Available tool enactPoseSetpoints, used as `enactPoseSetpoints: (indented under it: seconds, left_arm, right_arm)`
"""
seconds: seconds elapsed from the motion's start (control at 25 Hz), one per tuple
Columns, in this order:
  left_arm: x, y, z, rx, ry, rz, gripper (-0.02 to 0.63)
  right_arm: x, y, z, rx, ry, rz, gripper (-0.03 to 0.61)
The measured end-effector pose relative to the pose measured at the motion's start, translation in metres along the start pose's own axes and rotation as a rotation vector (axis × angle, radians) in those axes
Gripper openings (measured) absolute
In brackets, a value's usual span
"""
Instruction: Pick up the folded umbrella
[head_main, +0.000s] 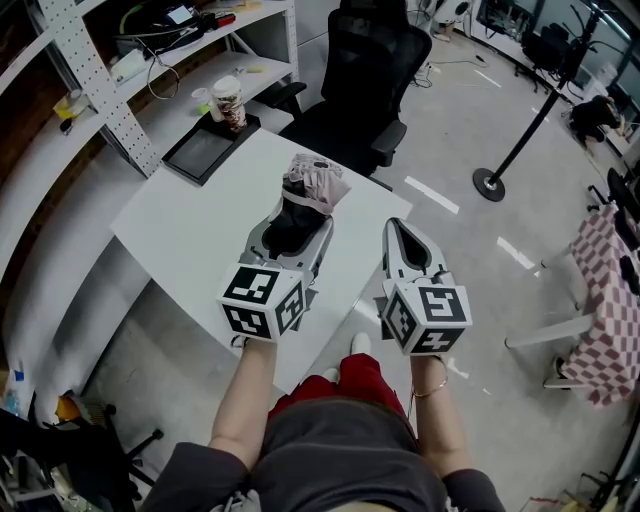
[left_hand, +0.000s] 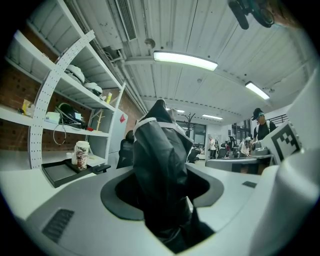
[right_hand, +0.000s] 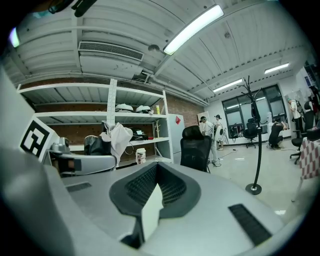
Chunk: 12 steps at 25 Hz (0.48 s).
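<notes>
The folded umbrella (head_main: 312, 185) is black with a crumpled pale pink-and-white end. It stands up between the jaws of my left gripper (head_main: 297, 222), which is shut on it over the white table (head_main: 190, 235). In the left gripper view the umbrella's black fabric (left_hand: 160, 170) fills the gap between the jaws and hides what lies behind. My right gripper (head_main: 402, 228) hovers just off the table's right edge, its jaws closed to a point with nothing in them. In the right gripper view its tips (right_hand: 156, 167) meet, and the umbrella (right_hand: 112, 137) shows at the left.
A black tray (head_main: 203, 150) with a patterned cup (head_main: 229, 103) sits at the table's far corner. A black office chair (head_main: 365, 90) stands behind the table, shelves (head_main: 120, 60) to the left. A stand's round base (head_main: 489, 183) and a checkered cloth (head_main: 610, 300) are on the right.
</notes>
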<state>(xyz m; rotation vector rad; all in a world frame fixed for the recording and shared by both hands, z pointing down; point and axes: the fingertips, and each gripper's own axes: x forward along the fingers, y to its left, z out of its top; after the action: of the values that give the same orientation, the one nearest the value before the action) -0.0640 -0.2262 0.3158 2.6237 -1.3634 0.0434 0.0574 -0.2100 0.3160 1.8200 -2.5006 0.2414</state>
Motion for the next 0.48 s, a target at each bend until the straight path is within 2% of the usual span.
enactPoseSetpoints:
  seconds: [0.48]
  left_arm:
    - [-0.020,0.001,0.008,0.009,-0.023,0.015,0.232]
  right_arm:
    - [-0.006,0.012,0.005,0.000,-0.015,0.012,0.018]
